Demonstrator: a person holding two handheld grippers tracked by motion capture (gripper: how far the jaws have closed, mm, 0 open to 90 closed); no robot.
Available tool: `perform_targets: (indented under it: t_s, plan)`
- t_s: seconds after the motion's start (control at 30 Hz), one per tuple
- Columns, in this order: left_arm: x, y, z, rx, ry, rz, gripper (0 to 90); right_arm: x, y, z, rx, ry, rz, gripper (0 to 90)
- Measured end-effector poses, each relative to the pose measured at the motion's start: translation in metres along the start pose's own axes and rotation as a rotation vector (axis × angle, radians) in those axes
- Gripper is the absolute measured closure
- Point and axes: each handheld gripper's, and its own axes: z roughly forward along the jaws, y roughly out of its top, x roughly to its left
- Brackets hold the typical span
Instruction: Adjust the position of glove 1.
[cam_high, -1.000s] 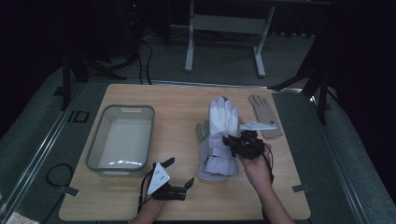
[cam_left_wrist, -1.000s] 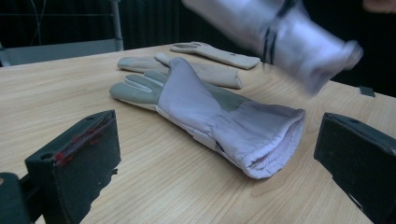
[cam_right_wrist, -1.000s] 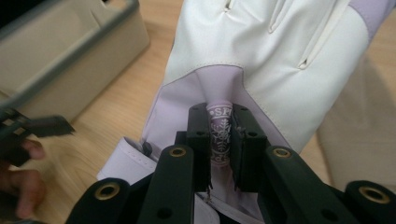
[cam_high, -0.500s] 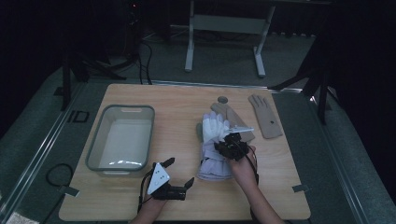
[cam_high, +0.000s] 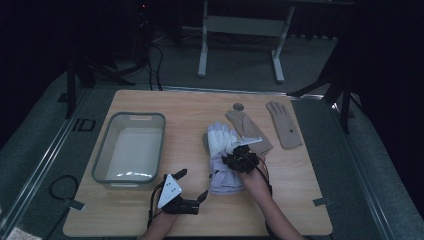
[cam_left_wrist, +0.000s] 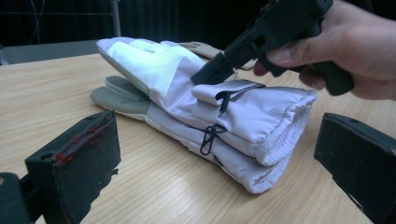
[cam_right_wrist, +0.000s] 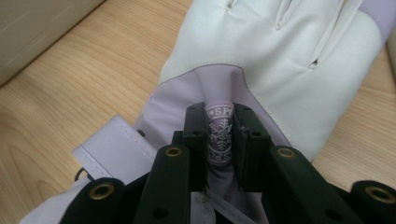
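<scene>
Right gripper (cam_right_wrist: 219, 135) clamped on top ski glove (cam_right_wrist: 280, 56), seemingly for lifting; left gripper (cam_high: 192, 192) open nearby, idle.

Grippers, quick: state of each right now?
Left gripper: open, holding nothing.
Right gripper: shut on a pinched fold of the top lavender ski glove.

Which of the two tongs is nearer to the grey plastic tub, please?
The left. The left tongs hover open just beyond the near right corner of the grey tub, while the right tongs are farther right, pinching the lilac ski glove.
</scene>
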Motion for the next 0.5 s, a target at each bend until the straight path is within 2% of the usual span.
perform_targets:
  t_s: [0.1, 0.17, 0.27, 0.4, 0.43, 0.47, 0.5]
  plan:
    - [0.000, 0.000, 0.000, 0.000, 0.001, -0.004, 0.2, -0.001, 0.000, 0.001, 0.001, 0.006, 0.006, 74.4]
    - [0.001, 0.000, 0.000, 0.003, 0.004, -0.007, 0.2, -0.001, 0.001, -0.001, -0.002, 0.001, -0.016, 71.9]
    - [0.002, 0.000, 0.000, 0.005, 0.007, -0.016, 0.1, -0.001, 0.002, -0.005, -0.013, 0.007, -0.024, 68.7]
    - [0.003, 0.001, 0.001, 0.012, 0.017, -0.038, 0.2, -0.005, 0.003, -0.016, -0.051, 0.028, -0.065, 49.3]
    - [0.003, 0.001, 0.001, 0.012, 0.017, -0.038, 0.2, -0.005, 0.003, -0.016, -0.051, 0.028, -0.065, 49.3]
    - [0.004, 0.001, 0.002, 0.017, 0.024, -0.047, 0.2, -0.006, 0.002, -0.018, -0.065, 0.027, -0.079, 43.5]
    - [0.004, 0.001, 0.002, 0.020, 0.028, -0.047, 0.2, -0.010, 0.000, -0.025, -0.073, 0.023, -0.076, 33.7]
